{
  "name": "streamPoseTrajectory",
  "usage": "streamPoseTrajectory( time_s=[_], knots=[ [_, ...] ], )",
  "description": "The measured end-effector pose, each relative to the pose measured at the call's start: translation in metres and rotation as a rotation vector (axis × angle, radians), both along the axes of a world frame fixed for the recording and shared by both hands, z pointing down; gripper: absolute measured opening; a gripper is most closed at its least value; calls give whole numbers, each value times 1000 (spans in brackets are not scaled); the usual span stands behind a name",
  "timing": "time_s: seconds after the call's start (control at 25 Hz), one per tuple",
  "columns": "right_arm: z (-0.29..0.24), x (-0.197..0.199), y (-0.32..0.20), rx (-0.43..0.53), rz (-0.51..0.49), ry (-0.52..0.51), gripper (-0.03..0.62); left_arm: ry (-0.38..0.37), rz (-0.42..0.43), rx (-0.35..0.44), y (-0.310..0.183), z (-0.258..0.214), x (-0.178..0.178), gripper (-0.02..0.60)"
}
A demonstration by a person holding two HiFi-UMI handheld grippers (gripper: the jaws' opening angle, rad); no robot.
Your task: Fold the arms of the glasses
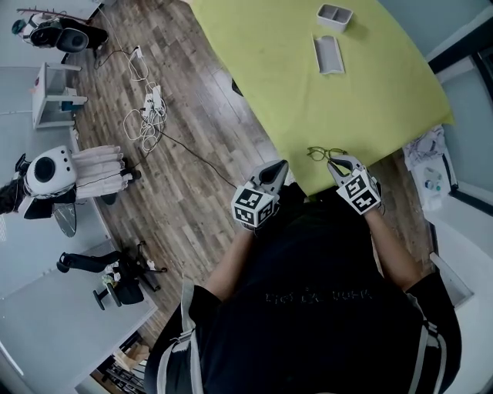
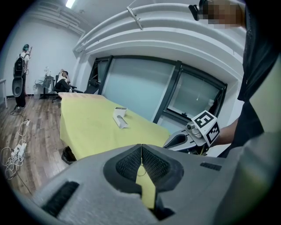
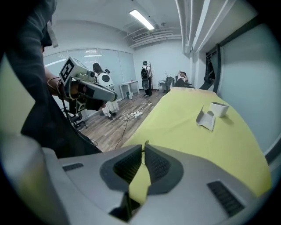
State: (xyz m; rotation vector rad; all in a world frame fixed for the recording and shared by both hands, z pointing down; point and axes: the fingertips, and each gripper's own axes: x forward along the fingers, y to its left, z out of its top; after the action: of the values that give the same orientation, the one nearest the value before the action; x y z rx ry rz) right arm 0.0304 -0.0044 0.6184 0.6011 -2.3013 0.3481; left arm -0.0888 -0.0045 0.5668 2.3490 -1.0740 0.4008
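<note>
Thin gold wire-framed glasses [image 1: 326, 154] lie on the yellow table [image 1: 308, 85] close to its near edge. My right gripper [image 1: 333, 163] is right at the glasses; in the right gripper view its jaws [image 3: 143, 150] are closed with a thin wire of the frame pinched between the pads. My left gripper [image 1: 282, 165] sits at the table's edge, just left of the glasses. Its pads [image 2: 141, 153] are pressed together on another thin wire that curls below them. The right gripper [image 2: 193, 136] appears at the right of the left gripper view.
A white open glasses case [image 1: 328, 54] and a small white box [image 1: 334, 15] rest on the far part of the table. Cables and a power strip [image 1: 148, 108] lie on the wooden floor to the left, near white machines [image 1: 54, 173].
</note>
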Motion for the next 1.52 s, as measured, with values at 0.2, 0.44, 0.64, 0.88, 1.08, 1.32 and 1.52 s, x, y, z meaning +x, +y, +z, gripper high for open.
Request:
streamPoseTrajectory(
  time_s=[0.2,0.44,0.64,0.88,1.08,1.32,1.52],
  knots=[
    [9,12,4,-64,71,-49,40,1,17,3,1,0,6,20],
    [24,25,3,-63,81,-42,40,-4,16,-1,3,1,7,19],
    [33,31,5,-101,98,0,40,9,21,2,3,-3,7,20],
    [50,39,6,-112,105,23,40,4,21,-6,9,0,8,20],
    [67,46,9,-139,113,48,40,-6,16,-14,12,1,6,20],
    [85,54,12,-183,118,63,40,-18,14,-14,13,0,0,20],
    [97,59,14,-210,123,75,40,-32,12,-22,16,1,-6,20]
  ],
)
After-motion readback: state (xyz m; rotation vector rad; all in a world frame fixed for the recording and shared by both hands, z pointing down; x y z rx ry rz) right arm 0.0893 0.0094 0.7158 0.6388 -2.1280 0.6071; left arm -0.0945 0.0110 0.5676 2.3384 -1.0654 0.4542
